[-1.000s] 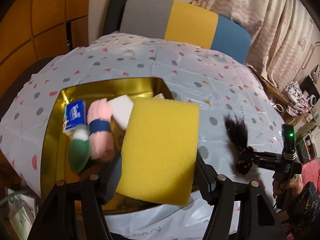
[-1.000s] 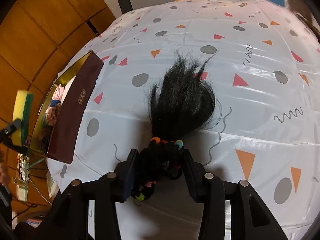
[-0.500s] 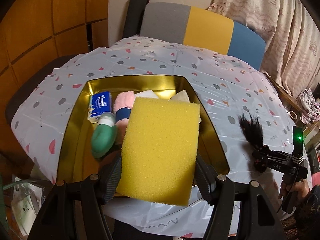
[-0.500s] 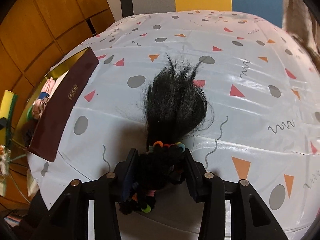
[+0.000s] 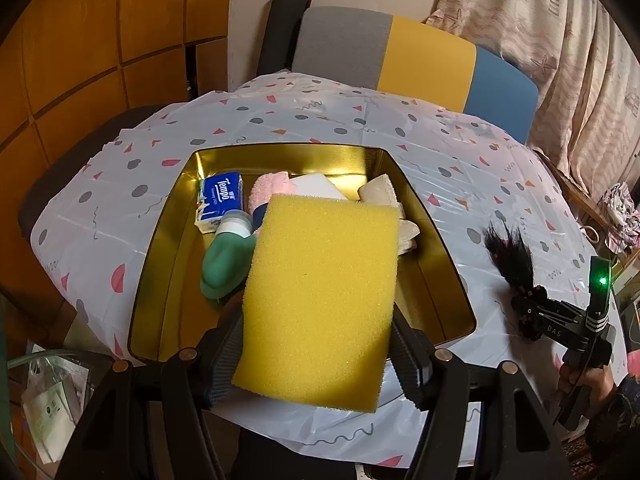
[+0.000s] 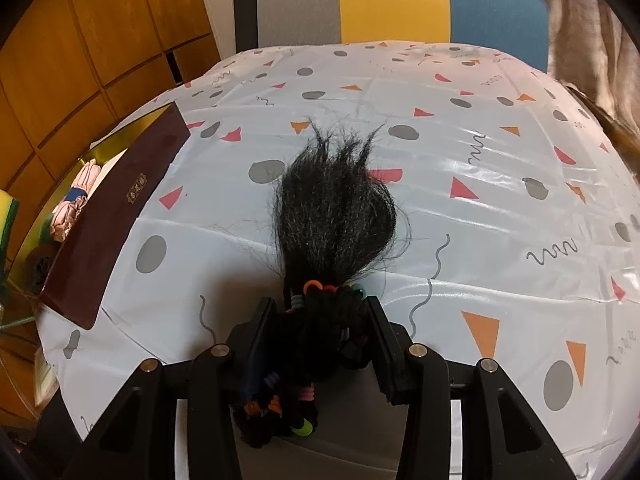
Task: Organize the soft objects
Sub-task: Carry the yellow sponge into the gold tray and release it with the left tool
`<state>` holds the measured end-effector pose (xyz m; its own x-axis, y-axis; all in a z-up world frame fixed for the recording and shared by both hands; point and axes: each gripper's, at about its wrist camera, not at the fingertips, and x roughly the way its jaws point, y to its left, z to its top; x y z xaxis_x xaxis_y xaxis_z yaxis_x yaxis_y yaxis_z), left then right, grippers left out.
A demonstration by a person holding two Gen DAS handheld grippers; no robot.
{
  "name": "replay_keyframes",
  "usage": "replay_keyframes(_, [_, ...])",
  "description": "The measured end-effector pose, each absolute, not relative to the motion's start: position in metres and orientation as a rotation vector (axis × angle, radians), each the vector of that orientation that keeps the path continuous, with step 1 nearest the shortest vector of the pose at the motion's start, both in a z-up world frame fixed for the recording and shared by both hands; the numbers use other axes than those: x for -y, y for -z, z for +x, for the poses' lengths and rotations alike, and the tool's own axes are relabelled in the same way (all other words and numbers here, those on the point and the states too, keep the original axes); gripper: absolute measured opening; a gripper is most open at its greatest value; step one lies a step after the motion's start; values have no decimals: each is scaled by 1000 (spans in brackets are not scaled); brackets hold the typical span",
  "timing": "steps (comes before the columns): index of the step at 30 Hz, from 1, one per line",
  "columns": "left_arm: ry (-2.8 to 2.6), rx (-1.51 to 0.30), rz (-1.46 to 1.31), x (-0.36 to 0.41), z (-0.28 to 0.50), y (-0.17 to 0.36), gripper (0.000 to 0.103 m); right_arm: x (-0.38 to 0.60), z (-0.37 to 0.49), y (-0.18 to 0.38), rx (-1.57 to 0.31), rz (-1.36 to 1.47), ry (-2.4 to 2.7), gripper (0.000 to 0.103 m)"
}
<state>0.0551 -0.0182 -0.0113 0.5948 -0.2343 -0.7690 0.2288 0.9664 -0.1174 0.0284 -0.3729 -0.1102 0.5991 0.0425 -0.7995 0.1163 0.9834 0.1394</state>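
1. Gold-lined rectangular tin box [image 5: 436, 248] is my landmark; it sits on the white plastic tablecloth with coloured shapes [image 5: 280, 120].
2. Already inside the box I see a blue tissue packet [image 5: 222, 196], a pink fluffy rolled cloth [image 5: 270, 190], a green soft piece with a white end [image 5: 226, 256], a white block [image 5: 316, 186] and a beige cloth [image 5: 378, 194].
3. My left gripper [image 5: 316, 354] pinches the yellow rectangular foam sponge [image 5: 324, 300] by its side edges, holding it above the box's near half, not yet set down.
4. My right gripper [image 6: 320, 332] is clamped on the black hair tuft bound with coloured elastic bands [image 6: 334, 216], to the right of the box, loose end over the tablecloth.
5. I judge the job well advanced: sponge and hair tuft remain to go in. No other loose items show outside the box.
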Motion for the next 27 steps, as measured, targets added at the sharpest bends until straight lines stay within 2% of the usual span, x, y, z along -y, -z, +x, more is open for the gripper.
replay_keyframes(15, [230,-900,-63,-10,55,15,67,370,22,113,-869,183,76,45])
replay_keyframes(27, [84,-884,-204,-81,55,10,67,371,20,113,-857,199,75,45])
